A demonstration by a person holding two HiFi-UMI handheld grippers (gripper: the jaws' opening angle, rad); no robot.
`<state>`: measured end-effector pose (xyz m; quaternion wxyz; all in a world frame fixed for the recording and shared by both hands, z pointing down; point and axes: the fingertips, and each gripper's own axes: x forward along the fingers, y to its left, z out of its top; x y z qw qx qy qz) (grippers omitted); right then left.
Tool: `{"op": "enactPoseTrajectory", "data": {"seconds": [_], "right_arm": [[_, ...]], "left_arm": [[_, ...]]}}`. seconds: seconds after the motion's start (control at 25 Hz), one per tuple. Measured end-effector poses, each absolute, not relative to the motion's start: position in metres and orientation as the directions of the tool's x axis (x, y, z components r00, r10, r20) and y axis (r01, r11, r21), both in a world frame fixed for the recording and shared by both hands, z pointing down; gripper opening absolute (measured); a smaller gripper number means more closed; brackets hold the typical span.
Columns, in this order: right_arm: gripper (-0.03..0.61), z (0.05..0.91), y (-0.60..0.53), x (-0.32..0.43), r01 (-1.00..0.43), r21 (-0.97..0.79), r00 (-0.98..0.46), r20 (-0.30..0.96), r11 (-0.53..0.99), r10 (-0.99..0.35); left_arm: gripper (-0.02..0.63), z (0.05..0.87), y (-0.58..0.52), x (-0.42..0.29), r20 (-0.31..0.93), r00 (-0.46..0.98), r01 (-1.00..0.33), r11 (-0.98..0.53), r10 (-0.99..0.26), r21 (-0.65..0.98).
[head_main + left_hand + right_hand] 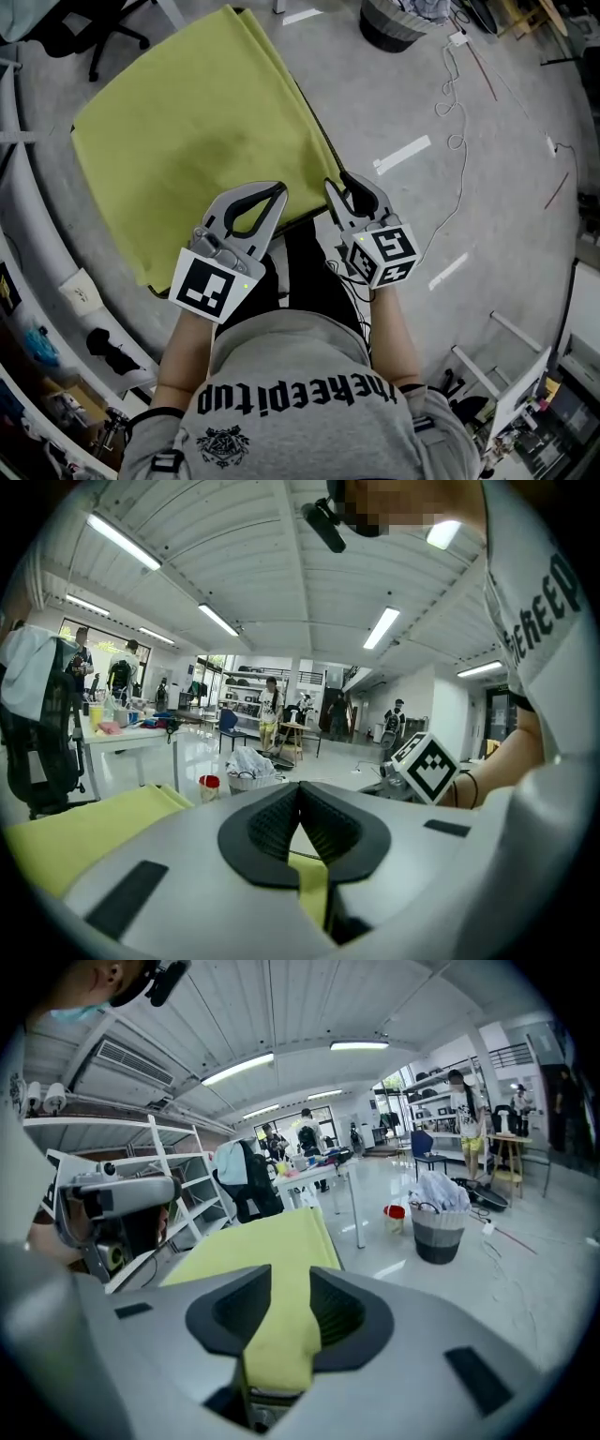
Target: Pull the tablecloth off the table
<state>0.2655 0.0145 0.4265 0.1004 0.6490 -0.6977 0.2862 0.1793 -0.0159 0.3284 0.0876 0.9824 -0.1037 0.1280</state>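
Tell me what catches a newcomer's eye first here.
A bright yellow-green tablecloth fills the upper left of the head view. At its near edge the left tool is shut on the cloth, while the right tool stands open with cloth between its jaws.

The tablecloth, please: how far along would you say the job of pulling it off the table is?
Done: both grippers are at the near edge of the tablecloth. In hand: the left gripper is shut on a fold of it; the right gripper is open, with cloth lying between its jaws. Left: nearly everything, since the cloth still covers the table.
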Motion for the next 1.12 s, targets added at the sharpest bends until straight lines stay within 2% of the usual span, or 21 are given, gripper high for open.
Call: {"op": "enactPoseTrajectory", "data": {"seconds": [0.12, 0.4, 1.12], "right_arm": [[0.155, 0.450, 0.020, 0.273, -0.964, -0.263, -0.126, 0.560, -0.031, -0.819], [0.172, 0.500, 0.035, 0.286, -0.951, -0.298, -0.139, 0.652, -0.084, -0.746], [0.230, 0.577, 0.046, 0.293, -0.930, -0.330, -0.167, 0.772, -0.162, -0.613]], "left_arm": [[0.015, 0.335, -0.016, 0.184, 0.282, 0.943, -0.225, -0.963, -0.176, 0.151], [0.015, 0.346, -0.016, 0.195, 0.311, 0.934, -0.236, -0.956, -0.175, 0.172], [0.015, 0.367, -0.023, 0.198, 0.360, 0.912, -0.273, -0.945, -0.195, 0.181]]}}
